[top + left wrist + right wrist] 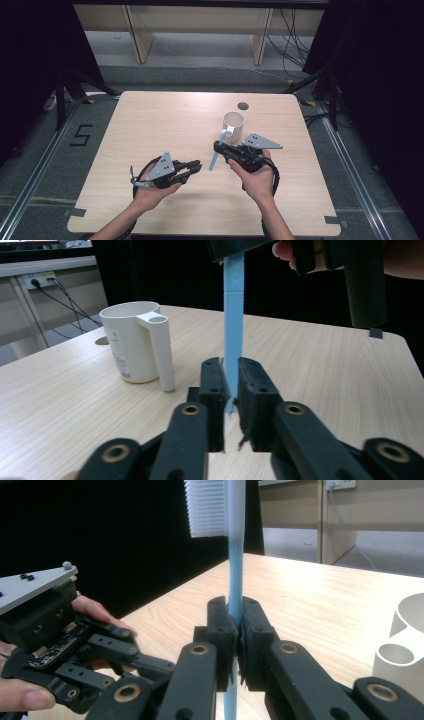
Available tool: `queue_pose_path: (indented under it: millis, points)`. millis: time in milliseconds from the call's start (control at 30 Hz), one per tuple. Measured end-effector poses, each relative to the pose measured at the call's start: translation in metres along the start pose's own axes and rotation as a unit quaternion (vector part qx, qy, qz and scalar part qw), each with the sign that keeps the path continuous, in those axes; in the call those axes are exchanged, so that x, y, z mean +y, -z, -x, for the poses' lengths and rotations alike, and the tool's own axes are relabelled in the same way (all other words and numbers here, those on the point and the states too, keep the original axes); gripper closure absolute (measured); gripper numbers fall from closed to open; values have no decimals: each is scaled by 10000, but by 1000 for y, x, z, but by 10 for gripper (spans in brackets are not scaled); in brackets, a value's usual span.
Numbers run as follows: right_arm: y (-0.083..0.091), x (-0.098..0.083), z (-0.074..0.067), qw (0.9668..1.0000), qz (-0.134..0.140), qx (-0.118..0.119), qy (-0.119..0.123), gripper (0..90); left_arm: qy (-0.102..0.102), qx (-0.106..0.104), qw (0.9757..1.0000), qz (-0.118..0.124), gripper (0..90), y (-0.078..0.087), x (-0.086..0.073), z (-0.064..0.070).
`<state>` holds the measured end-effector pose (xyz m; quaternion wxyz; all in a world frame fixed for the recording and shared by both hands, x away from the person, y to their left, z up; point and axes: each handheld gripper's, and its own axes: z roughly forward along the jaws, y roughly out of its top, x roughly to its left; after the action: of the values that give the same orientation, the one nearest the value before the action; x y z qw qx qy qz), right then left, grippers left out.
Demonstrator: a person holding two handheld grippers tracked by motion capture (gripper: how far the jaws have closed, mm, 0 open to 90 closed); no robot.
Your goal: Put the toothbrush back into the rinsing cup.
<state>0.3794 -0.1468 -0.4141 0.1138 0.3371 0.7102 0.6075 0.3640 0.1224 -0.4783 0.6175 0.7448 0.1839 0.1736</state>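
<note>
The right claw (239, 625) is clamped mid-handle on the slim blue plastic toothbrush (235, 575); the left claw (231, 385) pinches its tail end. Light, stiff and probably slippery, it is best held on the handle, beside the white plastic cup (233, 126) on the worktop (150, 125).

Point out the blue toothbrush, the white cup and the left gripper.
blue toothbrush (233, 315), left gripper view, on its handle.
white cup (233, 121), high view, on its rim.
left gripper (195, 164), high view, between its fingertips.

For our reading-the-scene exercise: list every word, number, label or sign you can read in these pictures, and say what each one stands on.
"5": a black figure marked on the grey floor, left of the table.
Small grey print on the side of the white cup: too small and blurred to read.
Nothing else legible; the blue toothbrush shows no readable print.
</note>
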Motion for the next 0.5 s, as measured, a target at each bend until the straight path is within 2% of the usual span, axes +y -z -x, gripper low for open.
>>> queue_pose_path:
  millis: [67, 100, 133, 233, 300, 400, 433, 500]
  points:
    - [2, 1, 1, 10000, 13, -64, 17, 858, 46, 22, 10000, 46, 854, 3, -1, -1]
    - [2, 1, 2, 9999, 40, -114, 63, 858, 47, 34, 9999, -90, 861, 7, -2, -3]
    - [4, 2, 3, 9998, 31, -136, 120, 858, 77, 47, 9999, -97, 860, 8, -3, -4]
    - [6, 3, 3, 9999, 0, -155, 45, 857, 77, 78, 9999, -95, 856, 13, -7, -8]
    - [9, 3, 4, 9998, 27, -212, 14, 858, 48, 155, 9997, -184, 851, 18, -8, -10]
    - [12, 4, 8, 9994, 37, -311, 124, 857, 69, 185, 9997, -170, 832, 21, -11, -13]
    - [14, 3, 8, 9996, 76, -283, -3, 857, 80, 251, 9994, -208, 828, 26, -13, -15]
    - [16, 2, 11, 9994, 122, -335, 31, 857, 101, 272, 9994, -205, 824, 27, -14, -16]
